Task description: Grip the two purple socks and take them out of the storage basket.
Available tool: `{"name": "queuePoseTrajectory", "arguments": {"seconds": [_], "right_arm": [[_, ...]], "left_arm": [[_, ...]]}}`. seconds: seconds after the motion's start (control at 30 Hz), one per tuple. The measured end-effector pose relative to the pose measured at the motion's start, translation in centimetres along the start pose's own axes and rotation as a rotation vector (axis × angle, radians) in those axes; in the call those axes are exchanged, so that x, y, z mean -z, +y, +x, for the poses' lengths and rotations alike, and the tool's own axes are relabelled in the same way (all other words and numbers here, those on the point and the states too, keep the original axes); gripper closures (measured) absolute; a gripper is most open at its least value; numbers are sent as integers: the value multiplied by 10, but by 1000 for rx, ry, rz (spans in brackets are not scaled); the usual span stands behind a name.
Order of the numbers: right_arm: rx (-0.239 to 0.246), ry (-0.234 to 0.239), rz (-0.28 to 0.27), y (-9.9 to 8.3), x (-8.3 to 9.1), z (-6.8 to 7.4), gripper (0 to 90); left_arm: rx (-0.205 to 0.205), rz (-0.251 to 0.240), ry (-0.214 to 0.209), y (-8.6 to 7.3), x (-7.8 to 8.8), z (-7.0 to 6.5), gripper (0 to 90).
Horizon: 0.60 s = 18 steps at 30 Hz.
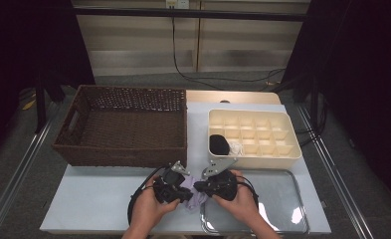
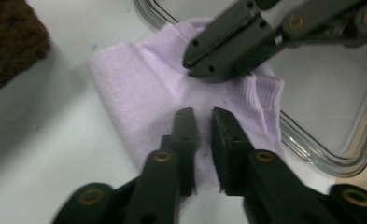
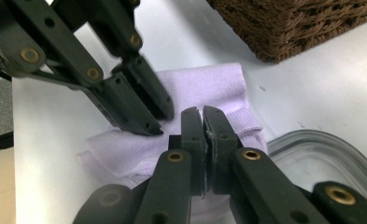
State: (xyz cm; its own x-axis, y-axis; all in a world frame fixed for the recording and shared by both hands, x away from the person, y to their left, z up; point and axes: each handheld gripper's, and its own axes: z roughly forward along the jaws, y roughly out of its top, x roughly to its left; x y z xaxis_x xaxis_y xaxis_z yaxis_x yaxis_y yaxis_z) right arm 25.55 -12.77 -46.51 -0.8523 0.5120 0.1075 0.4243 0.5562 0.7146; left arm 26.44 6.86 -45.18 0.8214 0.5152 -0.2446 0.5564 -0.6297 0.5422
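A lilac sock (image 2: 172,88) is seen lying folded on the pale bench (image 1: 93,199), just beside the near left corner of a clear tray (image 1: 282,199), with one end of the sock draped over the tray's rim. Open bench is left to the sock's left, as seen from above, while a brown wicker basket (image 1: 123,124) stands a little beyond it and a cream divided box (image 1: 255,137) stands beyond the tray, a black bundle (image 1: 219,144) being held in one of the box's near compartments.

The sock is met from both sides. The left gripper (image 2: 203,116) is held low over the sock's middle, its jaws parted by a narrow gap; whether cloth is pinched between them cannot be told. The right gripper (image 3: 202,114) is pressed down at the ribbed end nearest the tray, its jaws brought together, and a grip on the cloth cannot be confirmed from the pictures. The two pairs of jaws are kept close together over the sock, tips nearly meeting.

Beyond the bench, a grey floor, dark curtains at either side and a cable (image 1: 183,64) trailing down a panelled wall are shown.
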Motion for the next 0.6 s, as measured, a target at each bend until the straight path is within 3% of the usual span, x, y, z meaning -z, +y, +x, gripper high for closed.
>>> {"name": "queuePoseTrajectory", "arguments": {"seconds": [0.13, 0.17, 0.43, 0.6], "right_arm": [[15, 0, -5, -1, 0, 0, 871], [6, -3, -8, -2, 0, 1, 871], [-4, 0, -18, -4, 1, 0, 871], [-4, -4, -27, -5, 1, 0, 871]], "left_arm": [[19, -44, 30, -1, 14, 7, 725], [42, -60, 34, -2, 16, 9, 708], [97, -63, 44, -10, 16, 18, 637], [93, -58, 40, -11, 11, 19, 621]]}}
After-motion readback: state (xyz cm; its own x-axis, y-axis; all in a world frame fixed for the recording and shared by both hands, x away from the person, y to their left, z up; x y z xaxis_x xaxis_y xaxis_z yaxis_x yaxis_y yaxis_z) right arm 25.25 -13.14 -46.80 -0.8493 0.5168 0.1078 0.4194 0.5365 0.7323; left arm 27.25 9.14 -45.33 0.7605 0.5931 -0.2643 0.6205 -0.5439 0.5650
